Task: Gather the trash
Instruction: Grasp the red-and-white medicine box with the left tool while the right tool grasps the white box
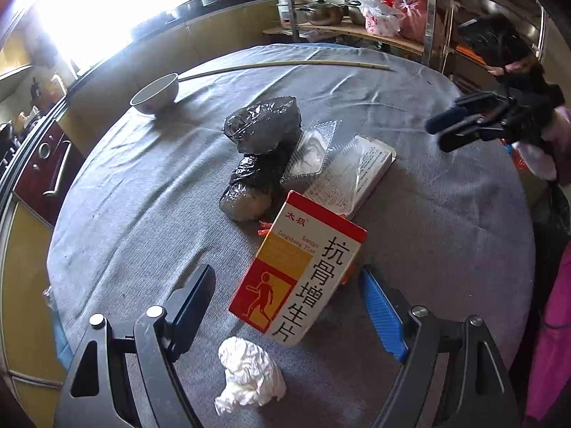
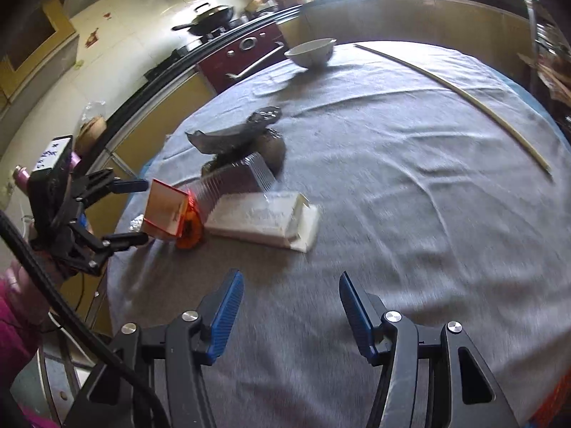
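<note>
Both jaws gape empty, so the left gripper (image 1: 285, 306), straddling the tilted red-and-white medicine box (image 1: 299, 271) amid the litter mid-table (image 1: 446, 214), should close squarely across its narrow sides while the right gripper (image 2: 291, 312) hangs clear.

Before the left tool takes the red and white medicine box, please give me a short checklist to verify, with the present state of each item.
1. Left tool open wide enough for the medicine box: ok, both fingers stand apart from the box.
2. Box lined up between the fingers: ok, it sits in the gap, leaning.
3. Pads touching the box: not ok, not yet.
4. Crumpled tissue clear of the grasp: ok, it lies nearer the camera, apart from the box.
5. Right tool out of the way: ok, open and empty over bare tablecloth.
6. Trash bin within reach: cannot tell, none is clearly in view.
</note>
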